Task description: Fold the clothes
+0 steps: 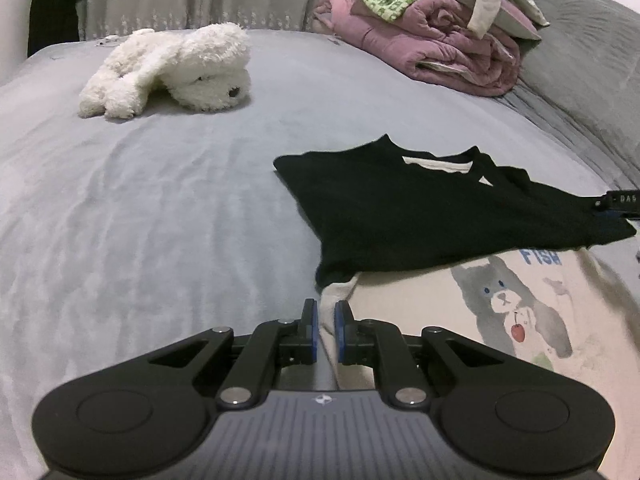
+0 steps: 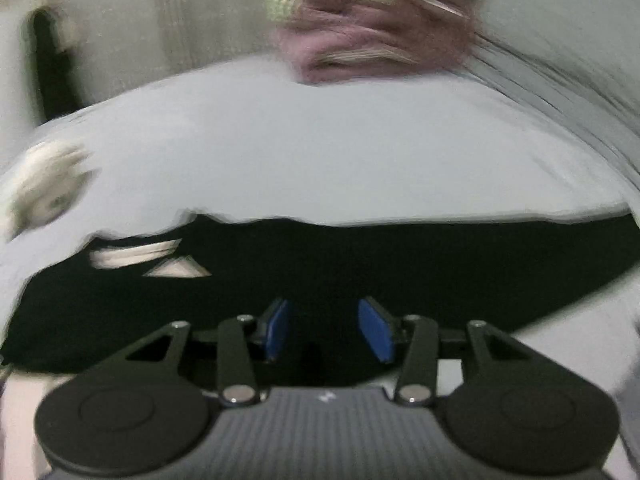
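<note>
Left wrist view: my left gripper (image 1: 324,330), jaws narrowly parted around the cream shirt (image 1: 460,320) edge; whether it pinches, I cannot tell.
Right wrist view: my right gripper (image 2: 324,330), spread wide over black sleeve (image 2: 360,264).
Garment: lies on grey bed (image 1: 160,200).

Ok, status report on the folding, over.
Left claw nearly shut on cream shirt edge. Right claw open over black top. Nothing in the way.

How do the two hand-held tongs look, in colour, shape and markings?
Both look alike. The left tongs and the right tongs have matte black linkage arms with silver pivot pins, two round black discs at the base, blue pads inside the fingers, and a grey ribbed body with a small white emblem. No cables or sleeves show.
</note>
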Motion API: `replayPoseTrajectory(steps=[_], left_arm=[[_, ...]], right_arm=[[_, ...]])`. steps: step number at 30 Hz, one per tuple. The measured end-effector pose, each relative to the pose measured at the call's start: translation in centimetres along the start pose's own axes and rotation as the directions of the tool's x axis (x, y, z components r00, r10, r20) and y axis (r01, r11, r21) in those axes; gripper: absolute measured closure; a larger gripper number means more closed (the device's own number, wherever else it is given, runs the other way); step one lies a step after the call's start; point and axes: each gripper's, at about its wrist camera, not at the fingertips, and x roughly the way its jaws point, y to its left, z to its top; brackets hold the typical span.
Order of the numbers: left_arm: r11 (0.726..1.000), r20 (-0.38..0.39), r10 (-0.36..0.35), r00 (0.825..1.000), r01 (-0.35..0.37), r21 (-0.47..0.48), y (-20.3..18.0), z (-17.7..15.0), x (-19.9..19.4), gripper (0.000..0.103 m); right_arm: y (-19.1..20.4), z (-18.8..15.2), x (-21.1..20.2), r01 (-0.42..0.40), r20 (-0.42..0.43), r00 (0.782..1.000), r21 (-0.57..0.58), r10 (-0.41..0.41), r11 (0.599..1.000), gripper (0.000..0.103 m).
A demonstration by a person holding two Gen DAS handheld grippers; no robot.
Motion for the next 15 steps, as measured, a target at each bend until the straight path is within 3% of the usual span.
replayPoseTrajectory(steps=[3,7,11,14,15], left_arm=[[0.999,0.004,0.0,1.0,0.001,-0.044,0.9,0.1,-0.2,0.092],[0.994,0.001,-0.011,1.0,0.011,-0.106,1.8,0.1,0.3,0.092],[0.986,0.031,-0.053,0.998,0.057,-0.159,2.6,0.3,0.2,0.092],[0.982,0.034,-0.066,0.997,0.071,-0.173,2.8,0.4,0.2,0.092],[0.983,0.03,-0.062,0.998,0.066,-0.172,2.8,0.4,0.2,0.092]], right_arm=[[7.1,-1.1,-0.4,-0.116,-0.023,0.993,-0.249,0.113,0.962,0.063],[16.9,-4.3,-0.5,-0.262,-0.086,0.963,-0.526,0.256,0.809,0.071],[23.5,-5.7,-0.5,-0.306,-0.106,0.94,-0.677,0.323,0.669,0.07],[25.9,-5.6,0.4,-0.281,-0.104,0.947,-0.726,0.304,0.627,0.071],[26.5,-5.5,0.8,-0.274,-0.105,0.95,-0.735,0.295,0.62,0.08]])
